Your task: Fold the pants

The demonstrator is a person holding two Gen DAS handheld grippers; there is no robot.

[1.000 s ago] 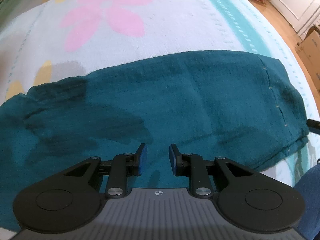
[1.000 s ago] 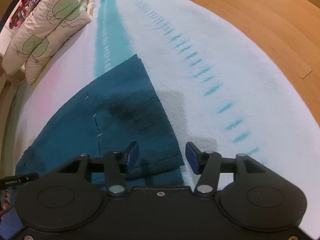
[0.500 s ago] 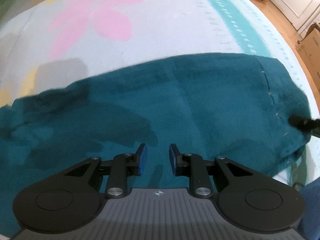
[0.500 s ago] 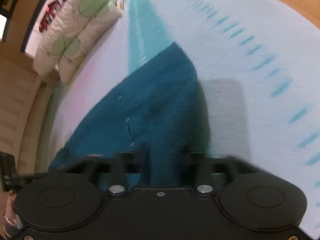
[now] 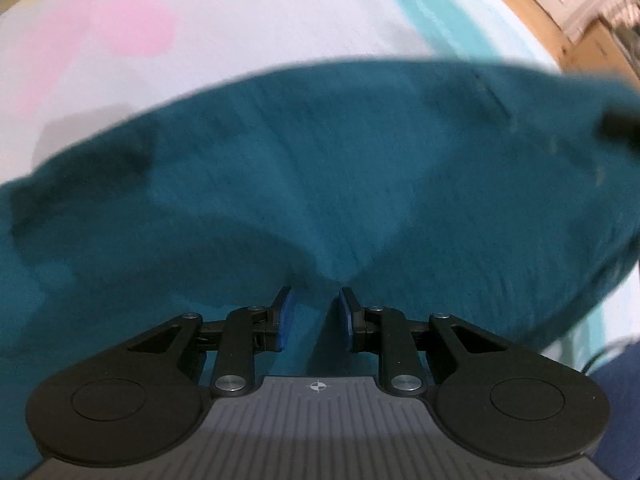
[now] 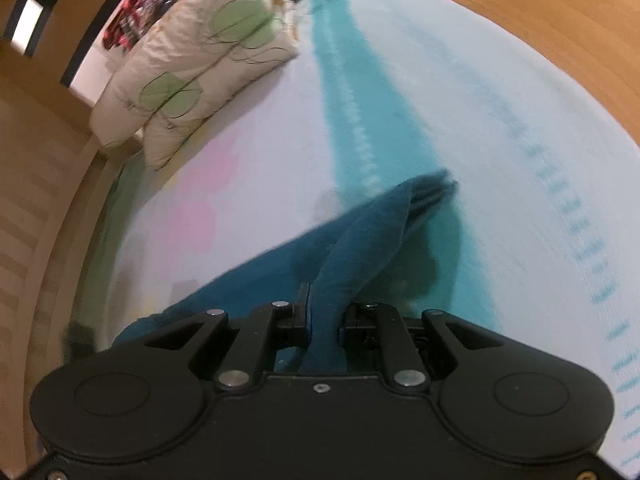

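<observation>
The teal pants [image 5: 320,184] lie across a light bedspread and fill most of the left wrist view. My left gripper [image 5: 314,312] sits low over the near part of the pants with its blue pads apart; a fold of cloth rises toward the gap, and contact is not clear. My right gripper [image 6: 324,320] is shut on the end of the pants [image 6: 372,232] and holds it lifted off the bed, the cloth hanging in a bunched strip. The right gripper also shows as a dark blur at the right edge of the left wrist view [image 5: 620,124].
The bedspread [image 5: 200,20] has pink flower shapes and a teal stripe [image 6: 348,80]. Pillows [image 6: 200,68] lie at the head of the bed. A wooden floor [image 6: 540,12] lies beyond the bed's right edge, and a wooden bed frame [image 6: 36,168] is on the left.
My right gripper has closed on the pants' end and lifted it off the bed. My left gripper has moved lower and closer over the pants, still open.
</observation>
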